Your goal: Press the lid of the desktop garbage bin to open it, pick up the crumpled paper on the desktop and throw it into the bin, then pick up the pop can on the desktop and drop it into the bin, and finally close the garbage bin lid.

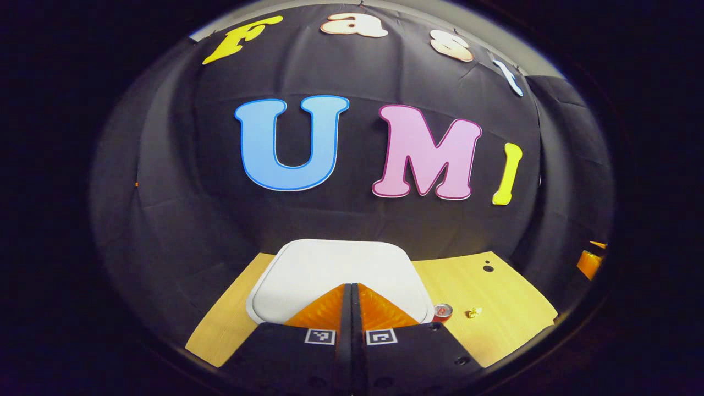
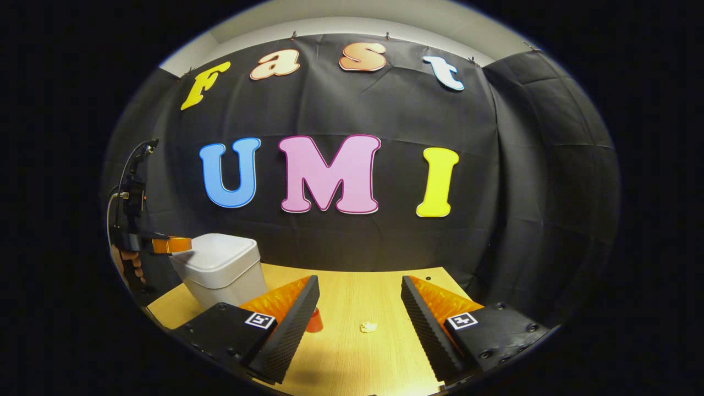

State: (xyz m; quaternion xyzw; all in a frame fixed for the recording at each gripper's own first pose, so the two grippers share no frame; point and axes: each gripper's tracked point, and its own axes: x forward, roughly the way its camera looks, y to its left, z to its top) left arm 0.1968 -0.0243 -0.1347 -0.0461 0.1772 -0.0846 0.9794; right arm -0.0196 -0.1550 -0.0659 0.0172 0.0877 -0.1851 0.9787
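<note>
Left gripper view: my left tongs (image 1: 352,289) closed, empty, over bin (image 1: 330,269) lid, still down. Step: pressing. Right tongs (image 2: 360,308) open; paper (image 2: 368,327) at 12 o'clock, next.

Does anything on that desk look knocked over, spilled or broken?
Nothing stands out. The garbage bin stands upright with its lid down, the pop can sits upright beside it, and the crumpled paper lies loose on the desktop, no spill around it.
</note>
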